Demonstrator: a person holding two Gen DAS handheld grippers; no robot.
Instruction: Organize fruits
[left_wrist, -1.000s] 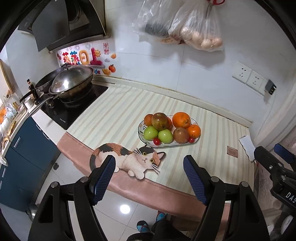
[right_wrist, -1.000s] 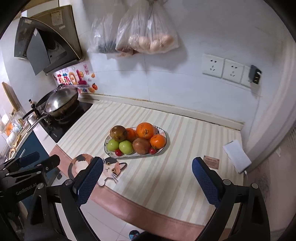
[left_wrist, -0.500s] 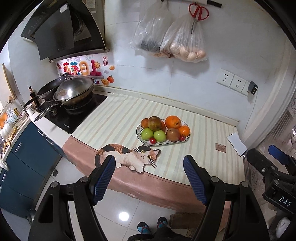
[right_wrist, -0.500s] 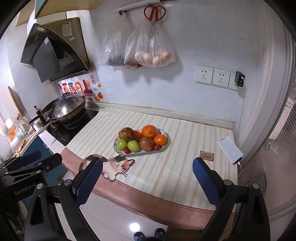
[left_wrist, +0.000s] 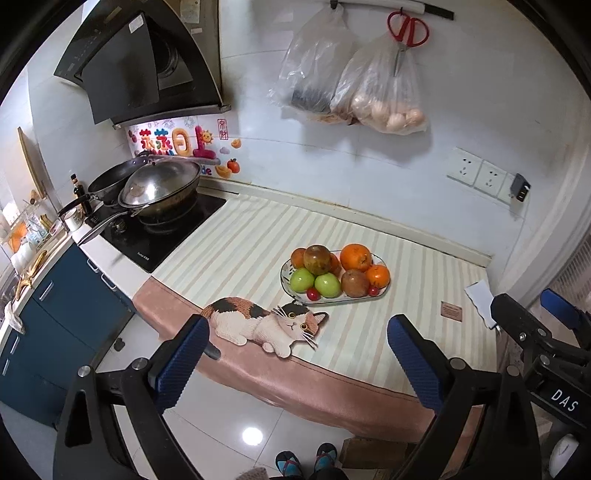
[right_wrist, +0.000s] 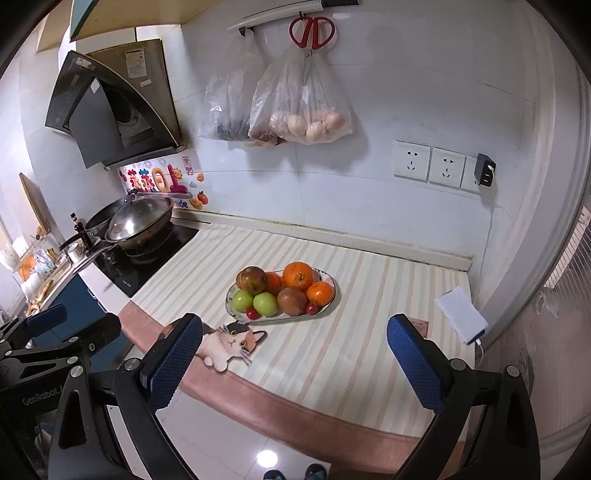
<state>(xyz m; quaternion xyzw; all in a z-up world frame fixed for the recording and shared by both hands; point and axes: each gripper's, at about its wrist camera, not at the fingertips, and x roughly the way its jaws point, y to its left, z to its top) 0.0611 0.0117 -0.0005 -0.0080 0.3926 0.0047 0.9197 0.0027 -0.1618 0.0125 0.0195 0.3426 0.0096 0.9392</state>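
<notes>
Both grippers have retreated from the counter (left_wrist: 258, 236). Left gripper (left_wrist: 297, 363) and right gripper (right_wrist: 295, 360) stand apart, empty, since the fruit plate (right_wrist: 328, 301) appears fully loaded.

Oval fruit plate (left_wrist: 382, 291), white with a patterned rim, lies flat ahead of both pairs of jaws and beyond their tips, between the two fingers in each wrist view.

Contents, heaped and touching:
- Large orange (left_wrist: 355, 257) at the far side, toward the right jaw.
- Smaller orange (left_wrist: 378, 276) at the right end.
- Brown, mottled round fruit (left_wrist: 317, 259) on top, toward the left jaw.
- Second brown fruit (left_wrist: 355, 283) at the near side.
- Two green apples (left_wrist: 302, 279) side by side, near left.
- Small red fruit (left_wrist: 313, 294) at the near rim; another at the right.
</notes>
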